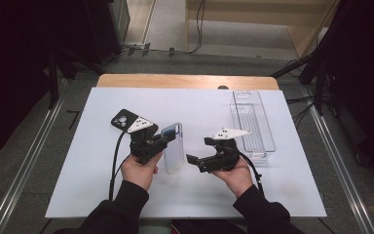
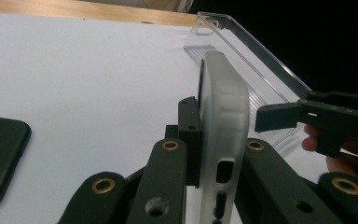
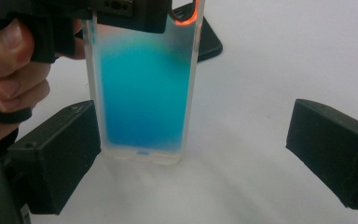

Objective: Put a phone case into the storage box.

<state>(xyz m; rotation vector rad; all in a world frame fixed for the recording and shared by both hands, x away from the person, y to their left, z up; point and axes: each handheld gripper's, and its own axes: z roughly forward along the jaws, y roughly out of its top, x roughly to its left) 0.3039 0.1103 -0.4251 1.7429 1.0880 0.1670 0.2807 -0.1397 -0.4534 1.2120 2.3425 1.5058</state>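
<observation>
L gripper [image 1: 161, 141] clamped on the translucent phone case [image 1: 173, 153], jaws pressing its two faces near one end, seen close in L gripper view [image 2: 223, 140]; case stands on edge w/ its far end resting on the white sheet [image 1: 78, 161]; blue tint shows through it in R gripper view [image 3: 144, 93]. R gripper [image 1: 197, 156] just beside the case on its R side, jaws spread wide, nothing between pads; not touching the case; in R gripper view its jaws flank the case's lower end w/ gap on both sides. Black phone case [image 1: 124, 120] lies flat on sheet, near the translucent case, behind and L of it, past the L gripper. Clear plastic tray [image 1: 263, 131] lies on sheet, R of the translucent case, beyond the R gripper, apart from both.
</observation>
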